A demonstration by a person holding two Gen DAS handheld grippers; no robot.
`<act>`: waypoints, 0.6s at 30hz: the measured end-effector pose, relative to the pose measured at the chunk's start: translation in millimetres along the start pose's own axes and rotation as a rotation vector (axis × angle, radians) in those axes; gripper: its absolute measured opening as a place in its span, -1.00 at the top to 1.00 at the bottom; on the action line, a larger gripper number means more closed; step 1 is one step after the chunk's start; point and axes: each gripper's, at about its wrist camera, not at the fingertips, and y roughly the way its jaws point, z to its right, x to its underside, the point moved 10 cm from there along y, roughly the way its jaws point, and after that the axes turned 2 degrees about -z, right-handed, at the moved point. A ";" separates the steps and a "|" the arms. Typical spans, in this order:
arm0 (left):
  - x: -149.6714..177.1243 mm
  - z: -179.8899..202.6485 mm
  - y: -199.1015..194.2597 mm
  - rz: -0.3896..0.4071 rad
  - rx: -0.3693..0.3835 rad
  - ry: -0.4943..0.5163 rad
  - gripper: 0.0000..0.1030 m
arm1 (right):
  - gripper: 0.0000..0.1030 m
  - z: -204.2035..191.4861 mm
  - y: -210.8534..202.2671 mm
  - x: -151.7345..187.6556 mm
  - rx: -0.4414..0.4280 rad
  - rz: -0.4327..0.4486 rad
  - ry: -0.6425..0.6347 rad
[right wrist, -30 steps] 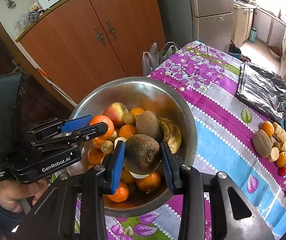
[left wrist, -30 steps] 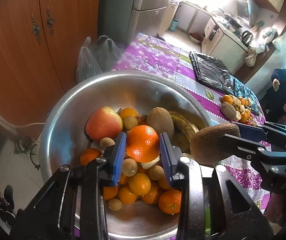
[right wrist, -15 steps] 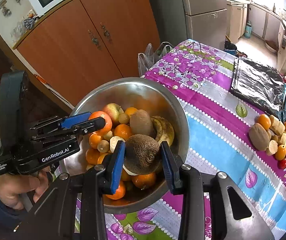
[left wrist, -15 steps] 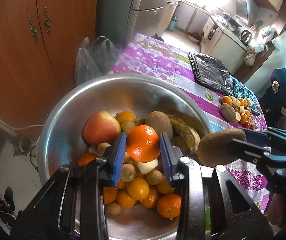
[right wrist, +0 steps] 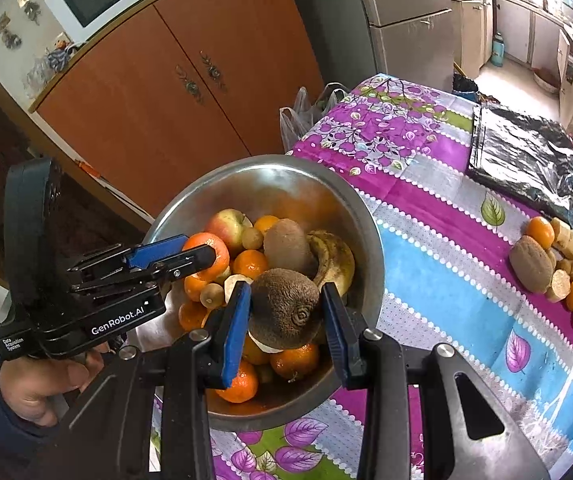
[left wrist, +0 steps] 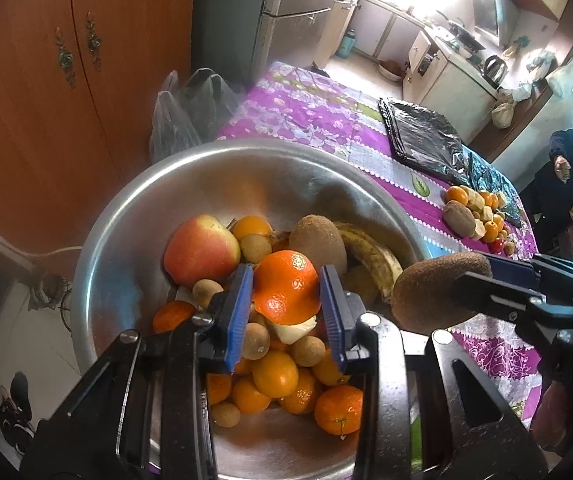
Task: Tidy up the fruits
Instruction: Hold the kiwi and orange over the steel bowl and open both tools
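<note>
A steel bowl (left wrist: 126, 216) (right wrist: 358, 216) holds an apple (left wrist: 202, 250), a banana (left wrist: 370, 252), a kiwi (left wrist: 318, 240), oranges and small brown fruits. Above the bowl, my left gripper (left wrist: 286, 304) is shut on an orange (left wrist: 286, 288), also seen in the right wrist view (right wrist: 206, 254). My right gripper (right wrist: 284, 320) is shut on a brown kiwi (right wrist: 284, 314) over the bowl's near right side; the same kiwi (left wrist: 438, 292) shows in the left wrist view. A row of sorted fruit (right wrist: 558, 264) (left wrist: 474, 216) lies on the tablecloth to the right.
The floral tablecloth (right wrist: 438, 272) covers the table. Folded foil sheets (right wrist: 522, 160) lie at the far right. Plastic bags (left wrist: 190, 116) hang by the table's far edge near orange cabinets (right wrist: 174, 112) and a fridge (right wrist: 398, 12). A person (left wrist: 566, 188) stands at the far right.
Both grippers have risen a little above the bowl with their fruits. The right gripper with the kiwi has drifted back and right relative to the bowl.
</note>
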 end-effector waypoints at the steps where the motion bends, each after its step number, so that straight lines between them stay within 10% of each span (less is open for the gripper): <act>1: 0.2 -0.2 0.8 -0.002 -0.003 0.001 0.33 | 0.23 1.6 0.9 0.7 -0.004 0.000 0.008; 18: -0.6 -12.3 8.4 -0.011 -0.040 -0.001 0.33 | 0.23 -1.5 21.2 -1.1 -0.034 -0.008 0.012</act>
